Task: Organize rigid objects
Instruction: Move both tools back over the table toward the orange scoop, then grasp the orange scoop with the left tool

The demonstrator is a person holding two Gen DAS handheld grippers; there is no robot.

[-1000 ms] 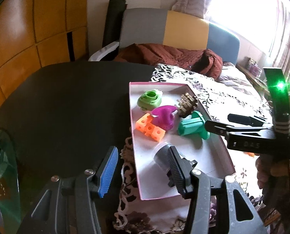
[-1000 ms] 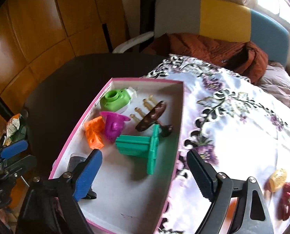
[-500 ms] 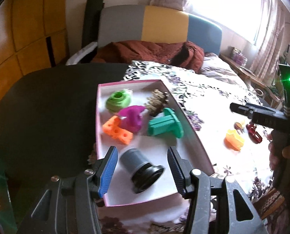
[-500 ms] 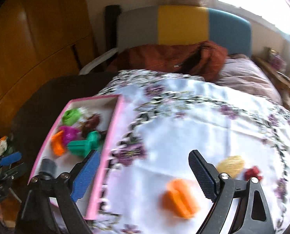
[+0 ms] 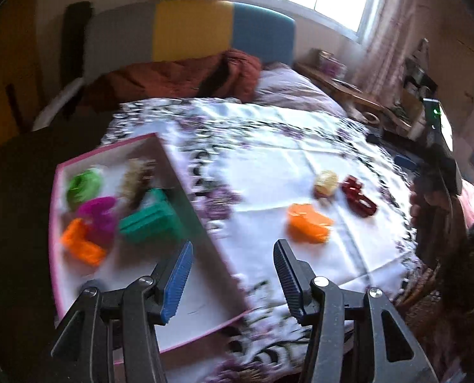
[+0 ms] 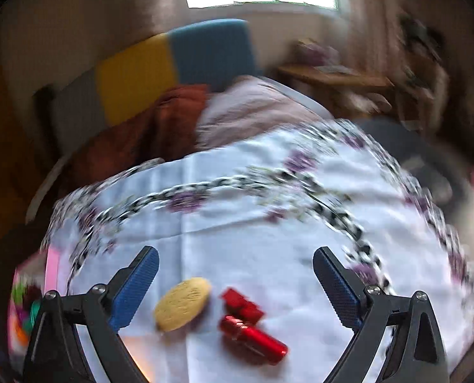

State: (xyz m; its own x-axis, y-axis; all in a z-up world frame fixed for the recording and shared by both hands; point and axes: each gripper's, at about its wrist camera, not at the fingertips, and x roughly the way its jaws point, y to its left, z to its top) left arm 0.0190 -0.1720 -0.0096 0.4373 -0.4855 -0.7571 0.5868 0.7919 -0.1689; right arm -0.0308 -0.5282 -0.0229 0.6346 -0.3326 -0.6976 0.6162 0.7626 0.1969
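The red part (image 6: pixel 251 330) is seen just ahead of the right gripper (image 6: pixel 233 282), between its parted fingers, long axis slanting right; the left gripper (image 5: pixel 232 274), also parted, is held farther off.

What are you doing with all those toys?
A person is tidying toys into the pink box with two grippers. Several toys already lie in it. Three are still out on the cloth: an orange piece, a yellow one and a red one. Both the left gripper and the right gripper have open jaws and hold nothing.
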